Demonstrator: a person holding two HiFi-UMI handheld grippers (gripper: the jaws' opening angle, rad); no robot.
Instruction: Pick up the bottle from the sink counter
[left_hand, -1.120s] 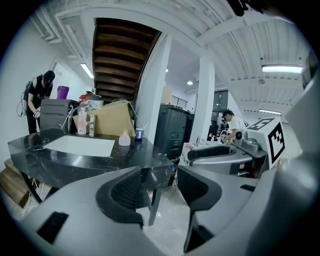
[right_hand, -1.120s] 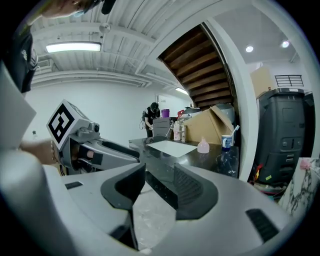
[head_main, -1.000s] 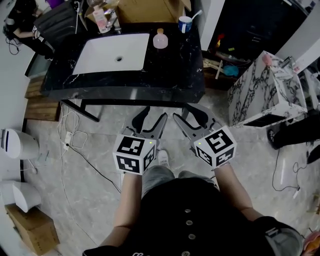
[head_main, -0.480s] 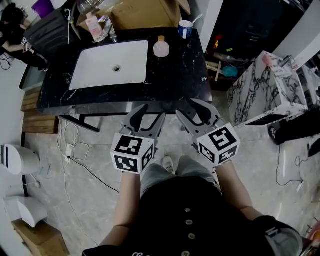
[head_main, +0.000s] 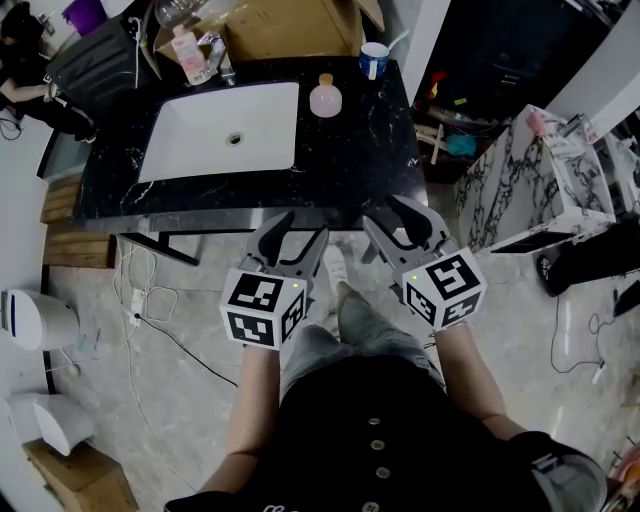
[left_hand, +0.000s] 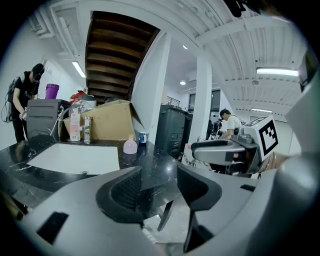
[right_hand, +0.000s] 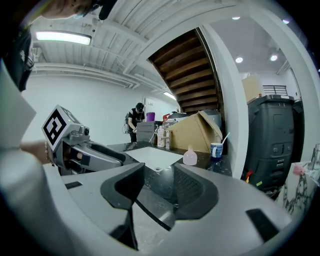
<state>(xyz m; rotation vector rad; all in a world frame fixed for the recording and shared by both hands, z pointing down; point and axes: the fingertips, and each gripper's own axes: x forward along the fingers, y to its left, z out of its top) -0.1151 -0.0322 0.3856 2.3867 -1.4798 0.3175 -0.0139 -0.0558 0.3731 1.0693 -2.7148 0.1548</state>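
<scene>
The bottle (head_main: 325, 98) is small, round and pink with a pale cap. It stands on the black marble counter (head_main: 350, 150) just right of the white sink basin (head_main: 225, 128). The left gripper view shows the bottle (left_hand: 130, 145) far ahead, and so does the right gripper view (right_hand: 190, 157). My left gripper (head_main: 302, 230) and right gripper (head_main: 398, 222) are side by side in front of the counter's near edge, well short of the bottle. Both are open, with nothing between their jaws, as the left (left_hand: 159, 185) and right (right_hand: 159, 187) gripper views confirm.
A taller pink bottle (head_main: 188, 50) stands by the tap at the counter's back left. A blue-striped cup (head_main: 373, 58) and a cardboard box (head_main: 290, 22) are at the back. A marble-patterned cabinet (head_main: 530, 180) stands at the right. Cables (head_main: 150, 290) lie on the floor at the left.
Both grippers have moved forward to the counter's near edge, and the person has stepped closer. The jaws look the same, and the bottle has not moved.
</scene>
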